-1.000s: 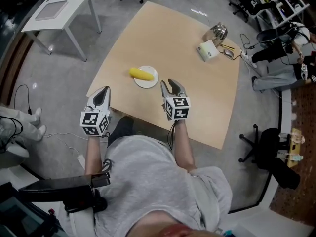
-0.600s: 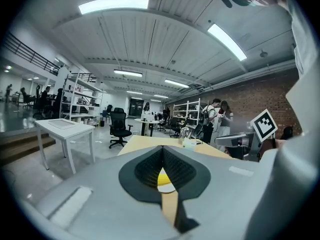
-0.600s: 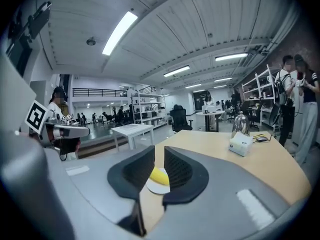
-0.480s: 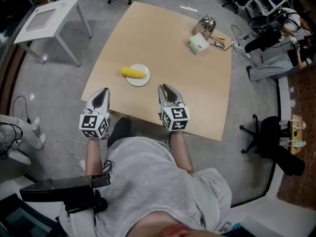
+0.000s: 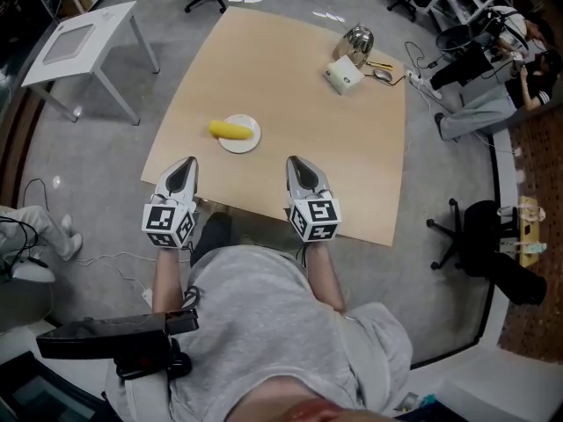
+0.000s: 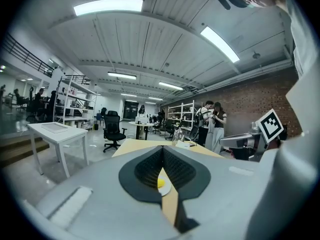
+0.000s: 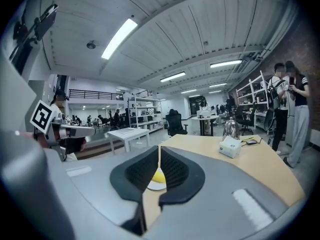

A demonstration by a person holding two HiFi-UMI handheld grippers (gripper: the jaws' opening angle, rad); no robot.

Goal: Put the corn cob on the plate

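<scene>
The yellow corn cob [image 5: 229,129] lies across the small white plate [image 5: 247,141] near the left edge of the wooden table [image 5: 308,104]. Both grippers are held at the table's near edge, well short of the plate. The left gripper [image 5: 185,163] is shut and empty, just off the table's near-left corner. The right gripper [image 5: 296,162] hovers over the near edge, its jaws closing to a thin slit with nothing between them. In the left gripper view the corn cob [image 6: 160,182] and plate [image 6: 165,189] show through the jaw gap; the right gripper view shows the corn cob [image 7: 158,175] likewise.
A white box [image 5: 344,76], a metal kettle [image 5: 356,38] and small items with cables sit at the table's far right corner. A small white table [image 5: 79,33] stands to the left, office chairs beyond. A person [image 5: 493,60] sits at the right.
Both grippers have drawn back from the plate toward the table's near edge. The right gripper's jaws, open before, have closed. The corn cob stays on the plate.
</scene>
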